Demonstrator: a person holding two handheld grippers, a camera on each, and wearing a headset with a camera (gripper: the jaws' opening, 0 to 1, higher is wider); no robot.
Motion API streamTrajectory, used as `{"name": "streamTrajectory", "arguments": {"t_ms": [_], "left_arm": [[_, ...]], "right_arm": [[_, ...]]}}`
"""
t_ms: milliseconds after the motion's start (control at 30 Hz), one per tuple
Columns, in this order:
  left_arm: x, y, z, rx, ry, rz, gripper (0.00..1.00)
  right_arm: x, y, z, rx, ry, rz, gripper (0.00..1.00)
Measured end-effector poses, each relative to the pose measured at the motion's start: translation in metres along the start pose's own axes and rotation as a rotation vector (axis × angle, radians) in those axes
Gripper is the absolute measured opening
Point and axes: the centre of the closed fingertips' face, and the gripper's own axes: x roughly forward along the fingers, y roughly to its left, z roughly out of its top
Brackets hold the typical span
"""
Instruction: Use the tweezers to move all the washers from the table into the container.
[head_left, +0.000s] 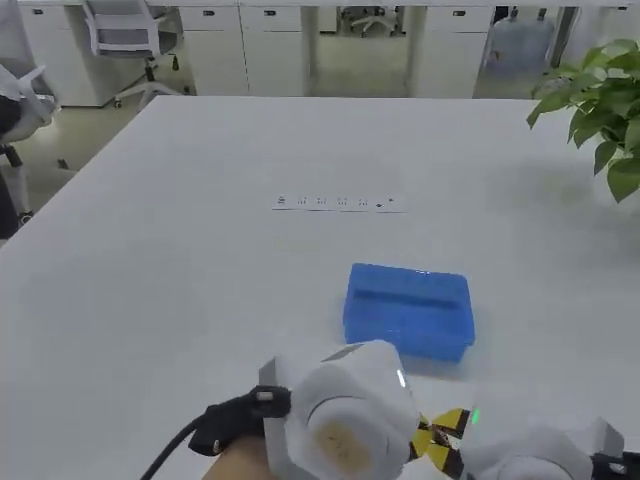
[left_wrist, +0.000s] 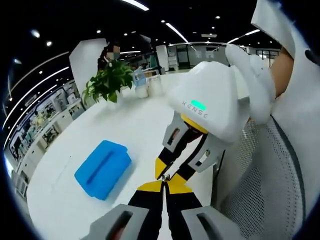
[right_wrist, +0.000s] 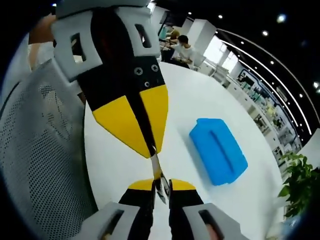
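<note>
A row of small washers (head_left: 335, 202) lies on the white table (head_left: 180, 250), well beyond a blue container (head_left: 408, 310) (left_wrist: 102, 168) (right_wrist: 218, 150). At the near edge my two grippers meet tip to tip. The left gripper (head_left: 428, 442) (left_wrist: 162, 186) (right_wrist: 151, 150) and the right gripper (head_left: 452, 425) (left_wrist: 164, 172) (right_wrist: 161, 187) point at each other. A thin metal pair of tweezers (right_wrist: 157, 170) runs between the yellow tips. Both pairs of jaws look shut on it, each at one end.
A green potted plant (head_left: 600, 100) (left_wrist: 107, 80) stands at the table's far right. Office chairs (head_left: 125, 30) and cabinets line the room beyond. A mesh chair back (left_wrist: 260, 175) (right_wrist: 40, 150) is close behind the grippers. People sit at a distant table (right_wrist: 182, 50).
</note>
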Motion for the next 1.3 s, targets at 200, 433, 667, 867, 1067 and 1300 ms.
{"name": "streamTrajectory", "arguments": {"t_ms": [200, 433, 667, 867, 1067, 1300], "left_arm": [[0.012, 0.005, -0.034, 0.031, 0.096, -0.040, 0.00], [0.028, 0.017, -0.077, 0.048, 0.200, -0.082, 0.00], [0.037, 0.026, -0.097, 0.105, 0.295, -0.077, 0.00], [0.044, 0.029, -0.108, 0.161, 0.339, -0.087, 0.00], [0.047, 0.034, -0.108, 0.135, 0.334, -0.089, 0.00], [0.039, 0.038, -0.108, -0.024, 0.349, -0.034, 0.11]], "right_arm": [[0.009, 0.003, -0.004, 0.232, -0.026, 0.057, 0.09], [-0.007, -0.008, -0.013, 0.441, -0.070, 0.029, 0.23], [-0.027, -0.013, -0.026, 0.537, -0.081, -0.026, 0.26], [-0.029, -0.022, -0.028, 0.587, -0.096, -0.046, 0.29], [-0.030, -0.024, -0.025, 0.616, -0.118, -0.045, 0.28], [-0.032, -0.024, -0.020, 0.629, -0.146, -0.039, 0.30]]}}
